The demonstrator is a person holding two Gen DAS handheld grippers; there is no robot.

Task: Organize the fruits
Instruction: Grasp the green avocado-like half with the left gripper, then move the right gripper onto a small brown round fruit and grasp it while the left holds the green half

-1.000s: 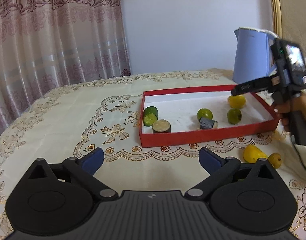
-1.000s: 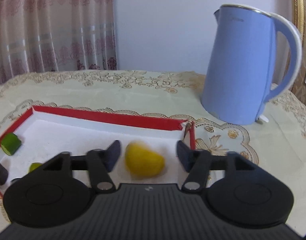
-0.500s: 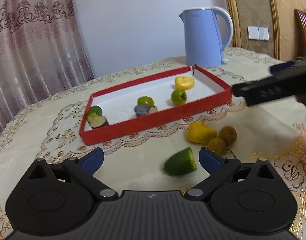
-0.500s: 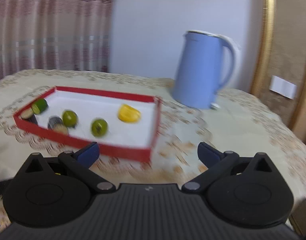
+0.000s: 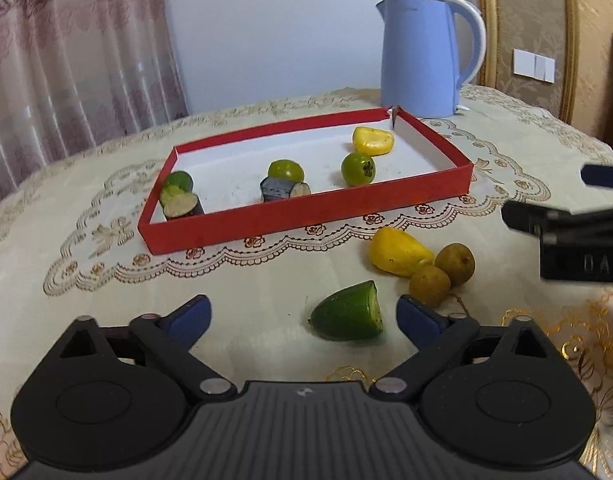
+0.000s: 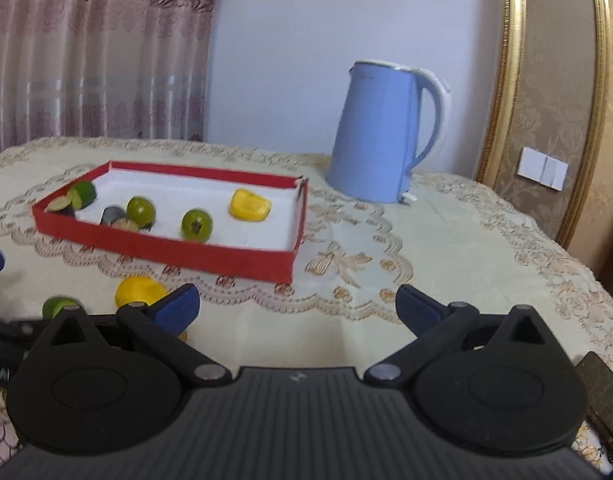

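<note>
The left gripper (image 5: 302, 316) was closing, its jaws still spread, with a cut green fruit piece (image 5: 346, 317) lying on the tablecloth (image 5: 86, 300) between its fingertips, untouched. The right gripper (image 6: 296, 308) stood fully released and empty. The red tray (image 5: 306, 216) held six pieces; a yellow piece (image 5: 398, 252) and two brown fruits (image 5: 454, 264) lay outside it.

Shallow red cardboard tray (image 6: 210, 254): green and yellow fruit pieces inside | pale-blue plastic kettle (image 6: 380, 132): behind tray | right gripper (image 6: 296, 304): jaws wide, empty
</note>
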